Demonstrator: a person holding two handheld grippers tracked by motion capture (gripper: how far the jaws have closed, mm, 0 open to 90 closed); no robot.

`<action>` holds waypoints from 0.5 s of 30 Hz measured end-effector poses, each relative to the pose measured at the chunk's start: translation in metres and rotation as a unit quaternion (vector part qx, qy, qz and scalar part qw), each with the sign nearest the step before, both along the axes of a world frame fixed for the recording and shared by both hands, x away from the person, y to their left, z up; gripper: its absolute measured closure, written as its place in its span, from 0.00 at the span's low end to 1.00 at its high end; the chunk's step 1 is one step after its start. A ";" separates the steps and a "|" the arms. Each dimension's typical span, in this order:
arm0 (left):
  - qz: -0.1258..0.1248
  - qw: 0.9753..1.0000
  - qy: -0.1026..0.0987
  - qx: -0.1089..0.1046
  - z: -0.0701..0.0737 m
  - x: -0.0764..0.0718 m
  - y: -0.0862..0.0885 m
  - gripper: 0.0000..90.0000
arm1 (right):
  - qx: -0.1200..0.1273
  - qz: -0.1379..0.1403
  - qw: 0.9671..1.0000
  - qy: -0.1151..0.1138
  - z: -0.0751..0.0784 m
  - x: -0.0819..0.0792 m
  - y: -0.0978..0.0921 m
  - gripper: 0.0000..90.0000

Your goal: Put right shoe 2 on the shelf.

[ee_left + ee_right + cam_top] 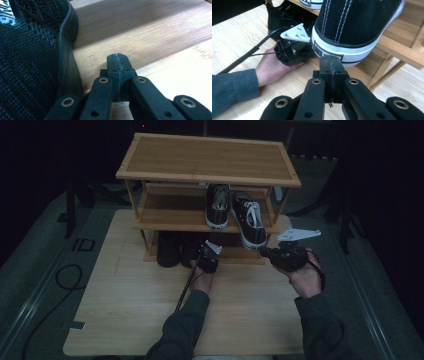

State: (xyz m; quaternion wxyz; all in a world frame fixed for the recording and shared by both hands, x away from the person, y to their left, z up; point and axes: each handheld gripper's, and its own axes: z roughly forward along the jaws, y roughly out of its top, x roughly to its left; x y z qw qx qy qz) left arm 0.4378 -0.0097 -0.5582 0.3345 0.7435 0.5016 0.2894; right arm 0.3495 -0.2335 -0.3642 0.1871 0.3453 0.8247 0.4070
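The left gripper [118,65] has its jaws pressed together on nothing, with the black knit shoe [30,62] just left of them. The right gripper [332,67] is likewise closed and empty, just below the heel of the black canvas sneaker [352,22] overhanging the shelf [402,51].

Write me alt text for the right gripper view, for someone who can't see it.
The right gripper, jaws shut, points at the heel of a black sneaker overhanging a wooden shelf. At left, a hand holds the left gripper near dark shoes below.
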 end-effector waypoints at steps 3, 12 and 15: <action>-0.001 1.000 0.001 0.000 0.000 0.000 0.000 1.00 | 0.002 0.005 1.000 -0.001 0.000 0.001 0.005 1.00; 0.000 1.000 0.002 -0.001 0.000 0.000 0.001 1.00 | 0.012 0.019 1.000 0.002 0.000 0.007 0.021 1.00; 0.001 1.000 0.000 -0.003 0.000 0.000 0.000 1.00 | 0.014 0.021 1.000 0.000 -0.001 0.008 0.026 1.00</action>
